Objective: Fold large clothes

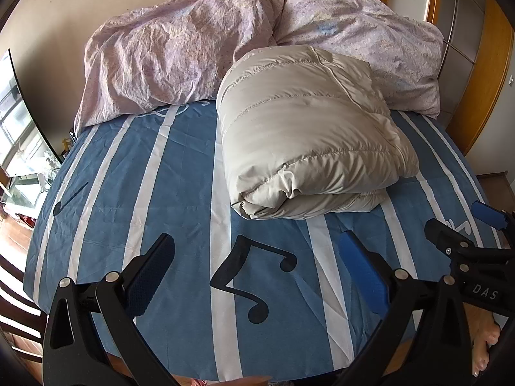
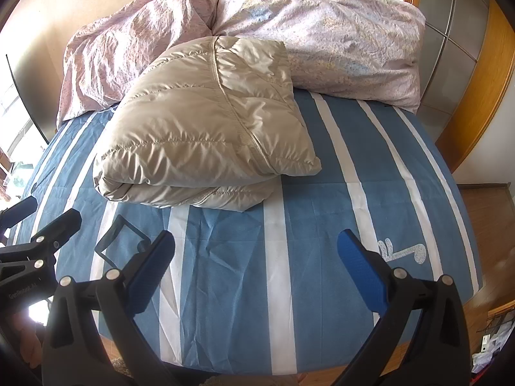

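A beige down jacket (image 1: 309,138) lies folded into a thick bundle on the blue striped bed sheet (image 1: 161,177), its far end against the quilt. The right wrist view shows the same jacket (image 2: 199,135) left of centre. My left gripper (image 1: 257,273) is open above the near part of the sheet, short of the jacket, with nothing between its fingers. My right gripper (image 2: 257,273) is also open and empty, back from the jacket's near edge. Each gripper shows in the other's view: the right one (image 1: 463,225) at the right edge, the left one (image 2: 48,222) at the left edge.
A crumpled pink quilt (image 1: 199,48) is heaped across the head of the bed against the wall. Wooden wardrobe doors (image 2: 466,80) stand on the right. A window and glass shelves (image 1: 19,148) are on the left. A bare foot (image 1: 486,341) is on the floor by the bed.
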### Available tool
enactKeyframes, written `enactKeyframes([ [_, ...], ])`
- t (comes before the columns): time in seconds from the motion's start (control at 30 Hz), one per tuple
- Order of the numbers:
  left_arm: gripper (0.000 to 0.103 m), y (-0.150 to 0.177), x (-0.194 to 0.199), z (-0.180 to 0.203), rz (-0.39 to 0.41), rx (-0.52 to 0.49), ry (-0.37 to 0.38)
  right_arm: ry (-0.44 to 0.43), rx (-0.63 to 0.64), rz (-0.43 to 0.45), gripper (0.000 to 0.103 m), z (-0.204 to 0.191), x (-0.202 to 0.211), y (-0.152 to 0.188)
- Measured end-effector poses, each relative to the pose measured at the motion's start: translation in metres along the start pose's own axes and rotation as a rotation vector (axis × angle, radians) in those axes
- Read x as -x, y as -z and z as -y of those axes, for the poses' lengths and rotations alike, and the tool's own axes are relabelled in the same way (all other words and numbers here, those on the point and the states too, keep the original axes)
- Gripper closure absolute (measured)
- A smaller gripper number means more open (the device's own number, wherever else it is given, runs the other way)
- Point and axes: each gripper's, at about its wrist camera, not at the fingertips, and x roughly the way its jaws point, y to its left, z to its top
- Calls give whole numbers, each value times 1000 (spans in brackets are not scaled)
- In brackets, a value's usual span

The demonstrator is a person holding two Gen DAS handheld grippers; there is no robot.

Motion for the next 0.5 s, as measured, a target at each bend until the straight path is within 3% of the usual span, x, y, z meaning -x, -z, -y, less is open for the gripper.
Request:
enactKeyframes([
  [0.5,1,1,0,-2,7,-1,-4,-1,0,0,2,-1,0,0],
])
